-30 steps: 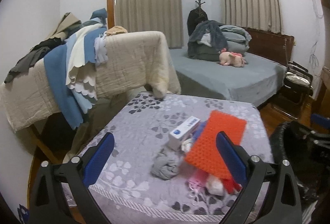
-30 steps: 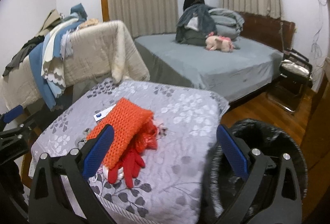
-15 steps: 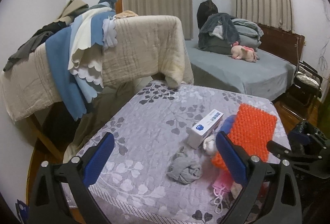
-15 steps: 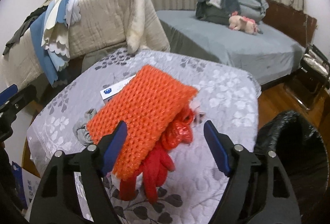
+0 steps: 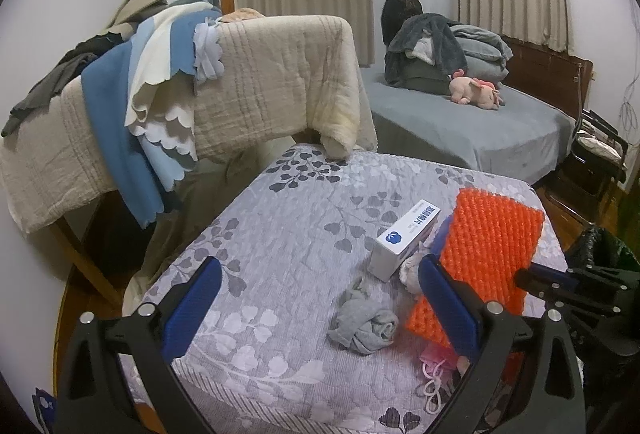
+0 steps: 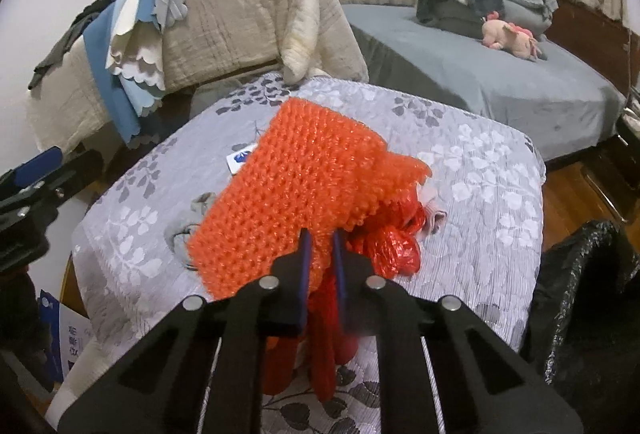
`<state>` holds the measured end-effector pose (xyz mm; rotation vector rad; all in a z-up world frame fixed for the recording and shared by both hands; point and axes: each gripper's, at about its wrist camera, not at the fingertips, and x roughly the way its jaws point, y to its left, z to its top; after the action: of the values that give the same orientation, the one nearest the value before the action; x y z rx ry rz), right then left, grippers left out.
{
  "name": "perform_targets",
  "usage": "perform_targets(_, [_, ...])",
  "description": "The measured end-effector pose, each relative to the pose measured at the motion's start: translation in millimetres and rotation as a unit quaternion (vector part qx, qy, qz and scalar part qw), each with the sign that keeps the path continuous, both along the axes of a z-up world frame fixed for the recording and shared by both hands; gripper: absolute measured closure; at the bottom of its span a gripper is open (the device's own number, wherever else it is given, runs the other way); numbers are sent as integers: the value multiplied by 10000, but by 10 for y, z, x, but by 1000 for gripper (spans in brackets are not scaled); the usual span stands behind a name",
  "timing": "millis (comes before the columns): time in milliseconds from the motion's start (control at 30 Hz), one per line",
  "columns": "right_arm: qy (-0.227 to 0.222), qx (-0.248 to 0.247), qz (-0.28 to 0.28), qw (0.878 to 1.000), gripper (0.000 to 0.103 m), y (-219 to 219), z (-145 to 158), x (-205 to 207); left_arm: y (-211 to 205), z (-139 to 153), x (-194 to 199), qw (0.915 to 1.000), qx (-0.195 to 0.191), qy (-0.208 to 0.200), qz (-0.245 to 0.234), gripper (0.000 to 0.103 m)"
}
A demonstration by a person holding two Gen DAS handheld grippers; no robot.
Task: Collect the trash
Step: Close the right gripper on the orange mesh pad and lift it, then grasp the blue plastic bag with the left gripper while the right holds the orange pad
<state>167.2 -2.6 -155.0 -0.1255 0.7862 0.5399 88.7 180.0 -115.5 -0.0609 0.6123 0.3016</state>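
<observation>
On the floral-quilted table [image 6: 496, 202] the trash lies heaped at the near edge, the black bin bag [image 6: 580, 298] just beside it on the right. The right gripper [image 6: 319, 246] has its jaws pinched on the near edge of the orange knitted mesh [image 6: 296, 190]; lift straight up so the red plastic scrap [image 6: 396, 246] beneath does not drag along. A second ago those jaws stood wide apart. The left gripper [image 5: 316, 302] hangs spread over the grey rag [image 5: 364, 326], holding nothing.
</observation>
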Motion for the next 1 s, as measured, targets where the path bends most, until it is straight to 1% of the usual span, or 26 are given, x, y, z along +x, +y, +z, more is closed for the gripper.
perform_targets(167, [-61,73,-11,10000,94,-67,80,-33,-62,32,-24,10000,32,-23,-34,6])
perform_targets(300, [-80,57,-18,9999,95,-84,86,-35,-95,45,-51,10000,44,-30,-47,6])
perform_targets(400, [-93,186,-22,9998,95,-120,164,-55,-99,60,-47,10000,45,-3,-46,6])
perform_targets(500, [-218,226,24,9995,95,-193,287,-112,-115,71,-48,10000,63,-37,-51,6])
perform_targets(767, [-220,455,-285,9983,95,-659,498,-285,-342,114,-23,9996,14,-81,-277,7])
perform_targets(867, [-216,421,-468,9978,95,-824,530,-307,-461,105,14,9990,-8,-57,-434,10])
perform_targets(1000, [-207,363,-669,9969,95,-1006,497,-302,-620,57,127,9979,-101,28,-643,15])
